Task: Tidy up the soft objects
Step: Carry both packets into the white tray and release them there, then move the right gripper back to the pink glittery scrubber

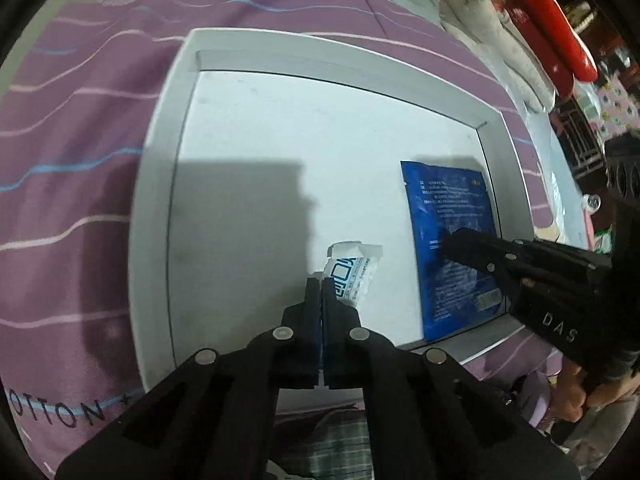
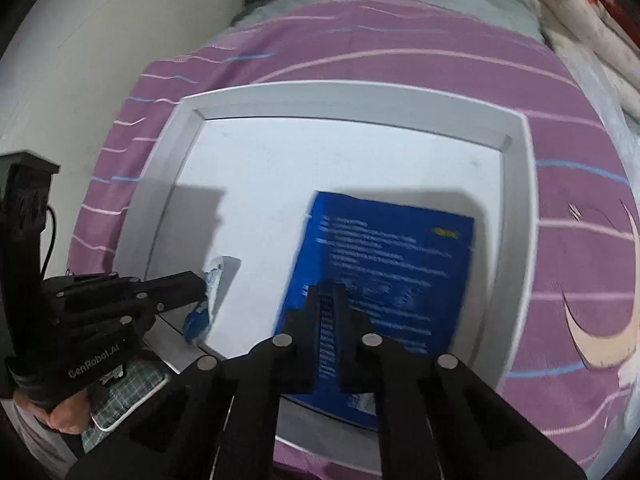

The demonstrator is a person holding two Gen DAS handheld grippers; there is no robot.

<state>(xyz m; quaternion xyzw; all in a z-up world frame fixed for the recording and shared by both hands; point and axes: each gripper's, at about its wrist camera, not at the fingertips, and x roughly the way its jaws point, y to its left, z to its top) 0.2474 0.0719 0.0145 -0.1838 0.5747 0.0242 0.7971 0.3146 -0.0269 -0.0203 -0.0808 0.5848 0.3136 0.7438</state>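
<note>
Faintly, "GenRobot.AI" on left tongs (image 2: pixel 196 280), "DAS" on right tongs (image 1: pixel 448 242).

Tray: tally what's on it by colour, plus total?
On the white tray, which lies on the purple striped sheet:
Blue: 1, the flat blue packet
White with blue print: 1, the small packet
Total: 2

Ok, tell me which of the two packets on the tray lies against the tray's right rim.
The large dark blue flat packet, printed with white text. The small white-and-blue packet lies apart, nearer the middle of the white tray, at the left gripper's fingers.
</note>
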